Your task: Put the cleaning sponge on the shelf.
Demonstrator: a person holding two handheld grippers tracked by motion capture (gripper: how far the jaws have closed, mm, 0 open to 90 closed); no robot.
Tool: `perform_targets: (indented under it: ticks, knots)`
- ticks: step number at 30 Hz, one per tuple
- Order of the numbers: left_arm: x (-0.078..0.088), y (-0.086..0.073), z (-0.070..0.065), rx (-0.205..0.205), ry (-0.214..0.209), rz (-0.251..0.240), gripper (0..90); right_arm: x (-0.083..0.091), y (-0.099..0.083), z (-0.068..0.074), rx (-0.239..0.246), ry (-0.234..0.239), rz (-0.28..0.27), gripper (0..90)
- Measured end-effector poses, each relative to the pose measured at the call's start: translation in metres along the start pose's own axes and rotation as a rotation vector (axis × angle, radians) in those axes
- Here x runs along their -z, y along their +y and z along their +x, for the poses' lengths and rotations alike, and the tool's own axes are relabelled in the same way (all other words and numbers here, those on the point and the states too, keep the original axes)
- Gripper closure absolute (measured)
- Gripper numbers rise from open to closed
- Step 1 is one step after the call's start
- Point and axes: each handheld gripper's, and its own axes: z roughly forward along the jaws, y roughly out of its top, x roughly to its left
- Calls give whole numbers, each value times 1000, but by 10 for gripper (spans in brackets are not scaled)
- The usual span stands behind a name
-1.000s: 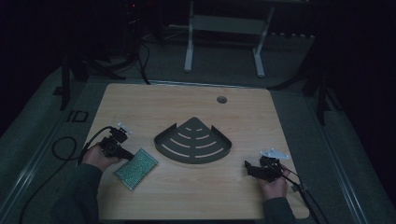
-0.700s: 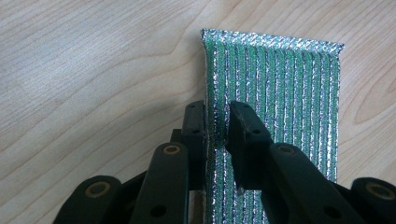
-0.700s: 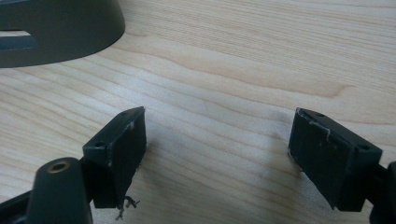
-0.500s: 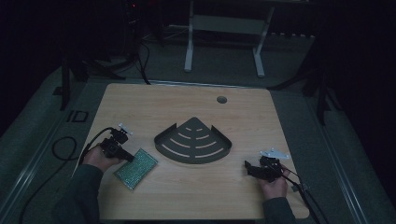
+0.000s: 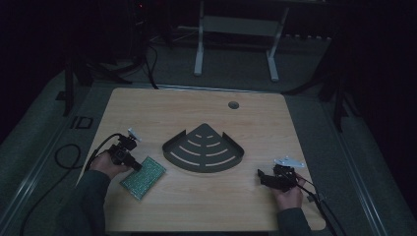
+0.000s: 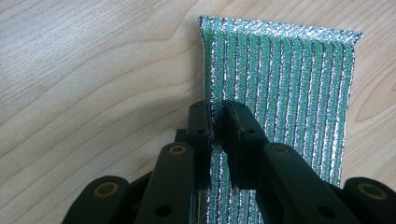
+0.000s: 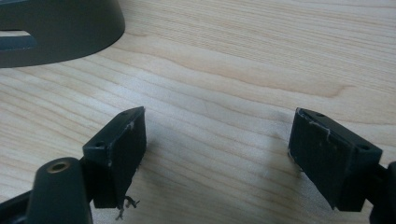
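Green scouring pad (image 6: 280, 88) near edge hidden, left gripper (image 6: 217, 119) pinching.

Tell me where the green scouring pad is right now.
In the high view, the green scouring pad lies at the table's near left, left of the dark corner rack, pinched by the left gripper.
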Motion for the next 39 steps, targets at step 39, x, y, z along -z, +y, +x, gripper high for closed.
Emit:
perform_targets:
  ticks: [39]
  knots:
    - [37,11,-13,-33,11,-28,900,0,0,0,0,1,0,187]
